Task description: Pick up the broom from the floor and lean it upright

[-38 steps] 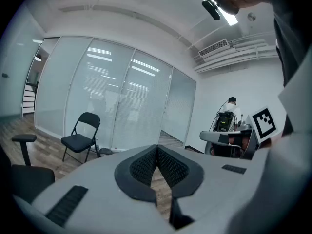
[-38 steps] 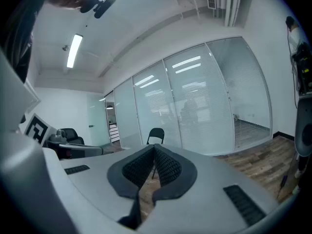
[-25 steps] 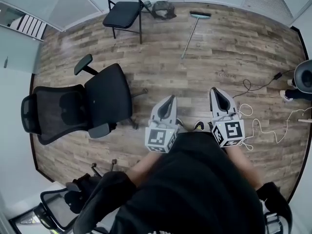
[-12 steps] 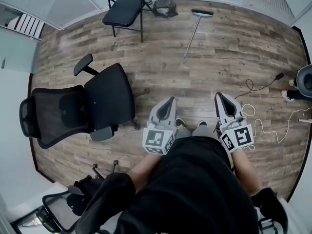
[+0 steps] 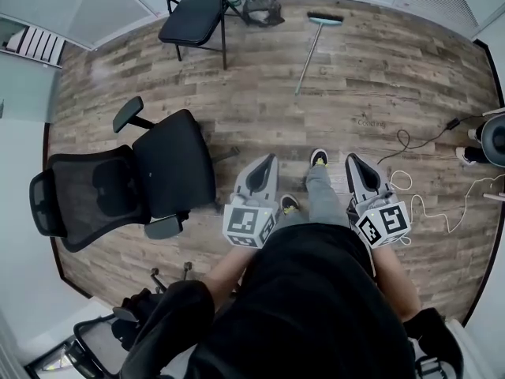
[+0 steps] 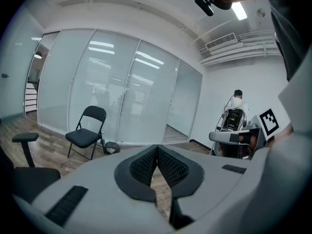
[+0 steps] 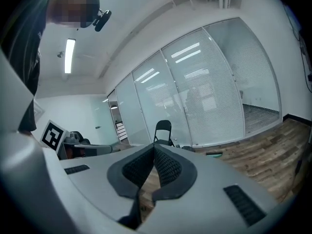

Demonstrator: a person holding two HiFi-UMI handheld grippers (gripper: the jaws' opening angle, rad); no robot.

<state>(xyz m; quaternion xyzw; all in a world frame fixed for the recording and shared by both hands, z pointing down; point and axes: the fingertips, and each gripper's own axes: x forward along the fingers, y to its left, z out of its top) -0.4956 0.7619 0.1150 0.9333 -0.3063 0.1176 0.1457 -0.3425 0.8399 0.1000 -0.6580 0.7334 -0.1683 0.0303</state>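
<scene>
Broom with teal head and long pale handle (image 5: 311, 54): lies flat on the wood-plank floor (image 5: 379, 69), top centre of the head view. Head is toward the far glass wall, handle runs down and slightly left toward the person. Nothing touches it. In the right gripper view only the teal head shows, small, right of centre, well beyond the fingers.

Left gripper (image 5: 268, 159): fingers together, nothing between them. Right gripper (image 5: 352, 158): same, fingers together, empty. Both sit centre-lower frame in front of the person's torso, pointing up-frame toward the broom and well apart from it.

Around: black folding chair (image 5: 193, 18) upper left, with a dark bag (image 5: 263, 10) just beside it, left of the broom head. Black mesh-back office chair (image 5: 130, 176) at left. White cable (image 5: 430, 204) on the floor at right.

Progress, my read: nothing done yet. Left to do: close the gap, open fingers, clamp the handle, lift, lean it upright. One shoe (image 5: 318, 158) is forward between the grippers, which reads as mid-step toward the broom.
</scene>
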